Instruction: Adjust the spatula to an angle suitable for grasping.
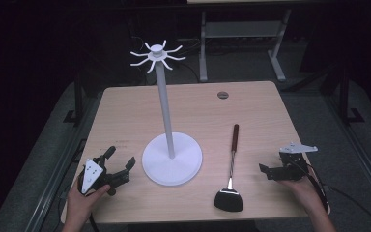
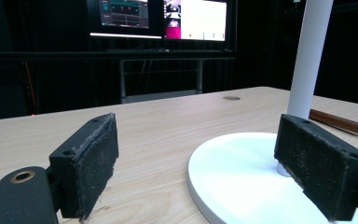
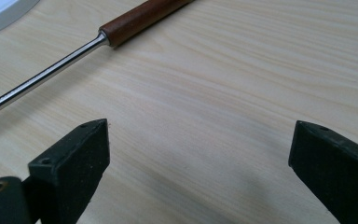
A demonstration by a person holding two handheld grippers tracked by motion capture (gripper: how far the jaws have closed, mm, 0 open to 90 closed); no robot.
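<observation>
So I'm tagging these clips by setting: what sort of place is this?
Probably a lab or recording workspace, not a home: a bare wooden table in a dark room, lit monitors behind it, and another desk's metal frame beyond.

White stand [image 1: 172, 159] blocks table [image 1: 125, 111] centre; spatula [image 1: 231, 166] lies right; elsewhere open.

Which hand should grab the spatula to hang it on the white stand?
Probably the right. The right gripper sits open just beside the black spatula with the brown wooden handle, its jaws facing it. The left gripper is also open, but the white hook stand's round base lies between it and the spatula.
</observation>
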